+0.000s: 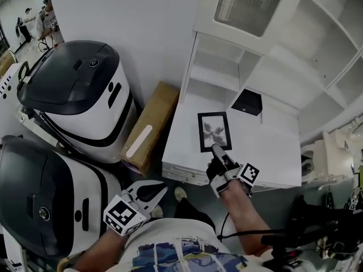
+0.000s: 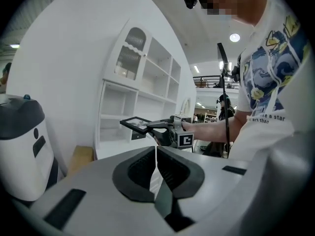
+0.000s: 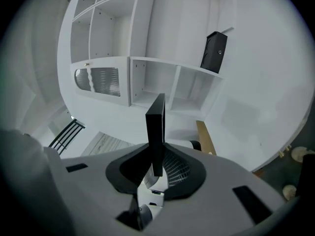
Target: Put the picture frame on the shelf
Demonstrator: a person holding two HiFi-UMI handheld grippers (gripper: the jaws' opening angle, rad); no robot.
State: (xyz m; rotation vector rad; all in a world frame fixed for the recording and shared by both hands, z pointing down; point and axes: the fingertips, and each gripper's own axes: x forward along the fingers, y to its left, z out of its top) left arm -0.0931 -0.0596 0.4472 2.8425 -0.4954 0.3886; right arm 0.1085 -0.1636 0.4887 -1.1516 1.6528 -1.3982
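Right gripper [image 3: 156,161] is clamping the picture frame [image 1: 214,131] by its near short edge; left gripper [image 2: 156,154] is hanging low, jaws together on nothing.
The frame is lying flat, picture up, over the white ledge [image 1: 266,152] of the shelf unit [image 1: 283,61], its long side pointing away toward the open compartments. A cardboard box [image 1: 150,126] and two bulky white-and-black machines [image 1: 79,95] are standing alongside.

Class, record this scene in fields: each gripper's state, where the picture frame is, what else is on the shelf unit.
Right gripper: shut on picture frame
Left gripper: shut, empty
Frame position: in the air over shelf unit counter, not set down
Also on counter: small black object
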